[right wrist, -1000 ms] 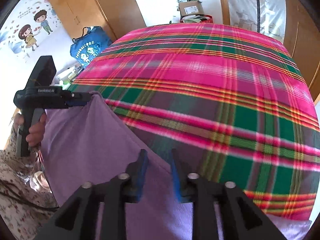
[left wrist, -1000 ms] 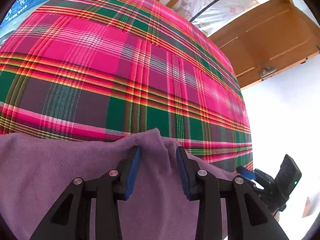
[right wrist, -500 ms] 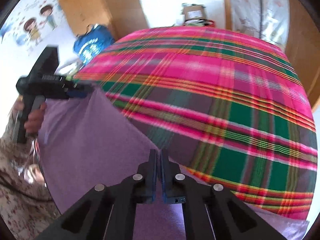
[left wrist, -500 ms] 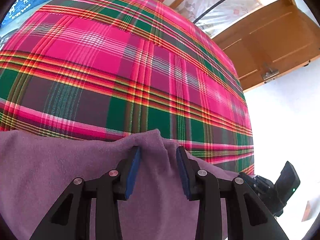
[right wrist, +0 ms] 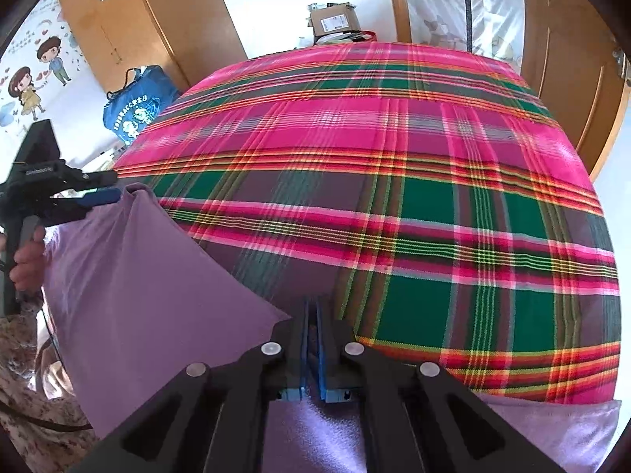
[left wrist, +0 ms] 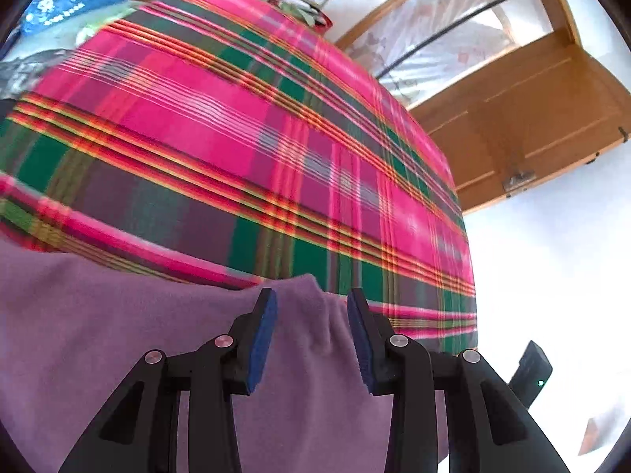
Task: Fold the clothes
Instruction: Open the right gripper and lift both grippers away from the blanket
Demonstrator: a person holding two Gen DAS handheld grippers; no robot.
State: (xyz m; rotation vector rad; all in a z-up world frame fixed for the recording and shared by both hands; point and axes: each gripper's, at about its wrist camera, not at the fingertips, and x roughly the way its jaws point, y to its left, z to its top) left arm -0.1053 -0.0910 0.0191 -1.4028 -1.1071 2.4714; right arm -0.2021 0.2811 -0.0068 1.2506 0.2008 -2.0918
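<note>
Right tool (right wrist: 313, 327) pinches the purple garment (right wrist: 150, 299); left tool (left wrist: 311, 315) gapes around cloth; we close it, then lift evenly over the bed (right wrist: 394, 181).

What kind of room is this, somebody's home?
Most likely a bedroom in a home. A bed with a pink and green plaid cover fills the view, a wooden wardrobe stands against the wall, and cartoon children stickers decorate the wall beside it.
</note>
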